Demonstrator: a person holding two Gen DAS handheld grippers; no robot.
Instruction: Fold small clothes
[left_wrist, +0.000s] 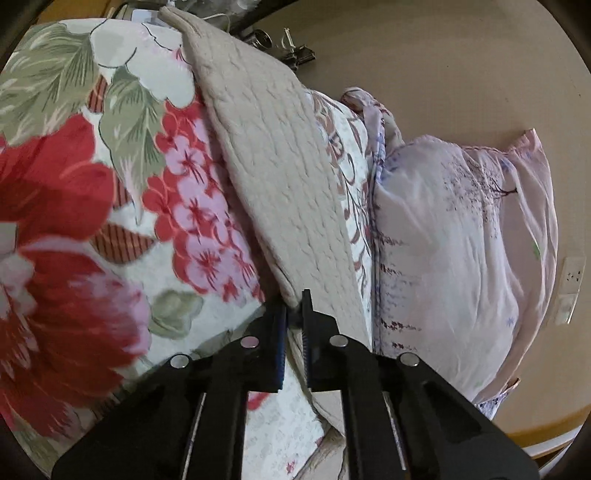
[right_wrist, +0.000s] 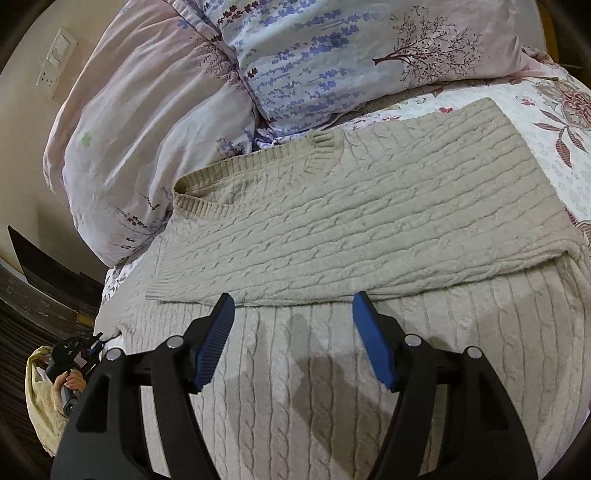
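Floral bedding (left_wrist: 122, 192) fills the left wrist view, a red-and-pink flowered quilt spread over the bed, with pale lilac pillows (left_wrist: 454, 251) to the right against a beige wall (left_wrist: 443, 55). A beige cable-knit sweater (left_wrist: 277, 177) runs as a raised fold between quilt and pillows. The left tongs (left_wrist: 294, 314) are pinched nearly together on the near edge of that sweater, knit caught between the blue pads.

From the right wrist view, the sweater (right_wrist: 369, 214) lies flat on the bed, its upper part doubled over the lower, ribbed neckline toward the pillows (right_wrist: 155, 122). The right tongs (right_wrist: 293, 332) stand wide apart above the lower knit, holding nothing. At lower left, the left tongs (right_wrist: 94, 341) appear small at the sweater's corner.
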